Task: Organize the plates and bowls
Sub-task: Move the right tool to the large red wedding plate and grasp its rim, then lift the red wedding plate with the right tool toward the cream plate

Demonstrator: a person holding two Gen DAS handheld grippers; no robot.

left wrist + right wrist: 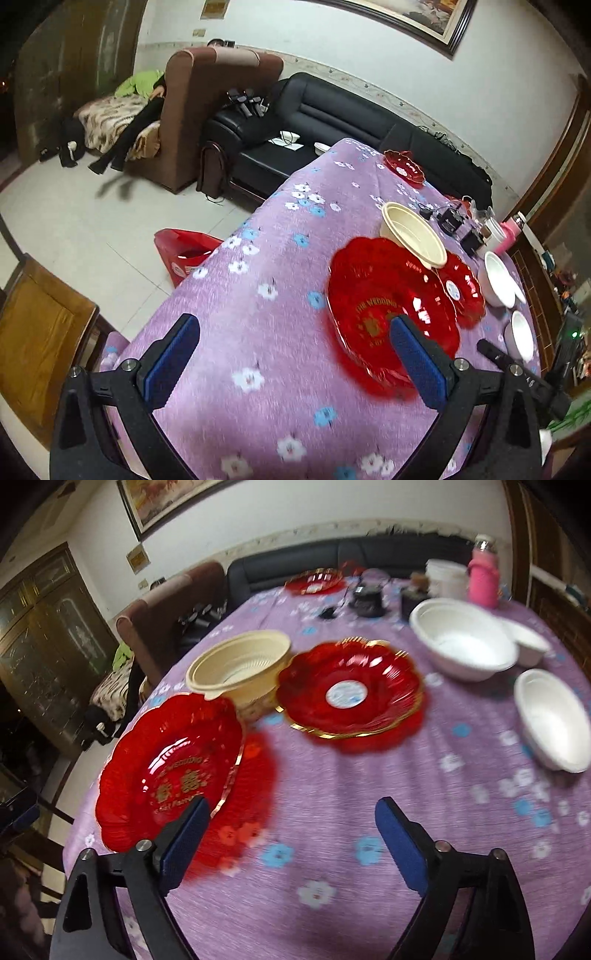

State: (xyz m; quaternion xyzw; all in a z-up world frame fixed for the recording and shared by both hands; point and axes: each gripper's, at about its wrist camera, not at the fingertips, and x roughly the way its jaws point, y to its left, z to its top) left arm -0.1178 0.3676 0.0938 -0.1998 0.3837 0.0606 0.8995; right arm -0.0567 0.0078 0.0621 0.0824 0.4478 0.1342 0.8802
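Your left gripper (295, 332) is spread wide with nothing between its blue pads (173, 354), hanging over the purple floral cloth (258, 280). Its right finger overlaps the near edge of the big red plate (384, 295) in the left wrist view; you cannot tell whether it touches. Your right gripper (291, 812) is likewise released and empty, its left finger crossing that same plate's (166, 760) rim. The cream bowl (240, 661) sits just behind the big plate, touching or nearly so, with a second red plate (351, 690) beside it to the right. Three white bowls stand farther right: a large one (465, 646), a small one (528, 642) tucked against it, and another (554, 720) nearer you. A third red plate (314, 579) lies at the far edge, near a pink bottle (484, 576)
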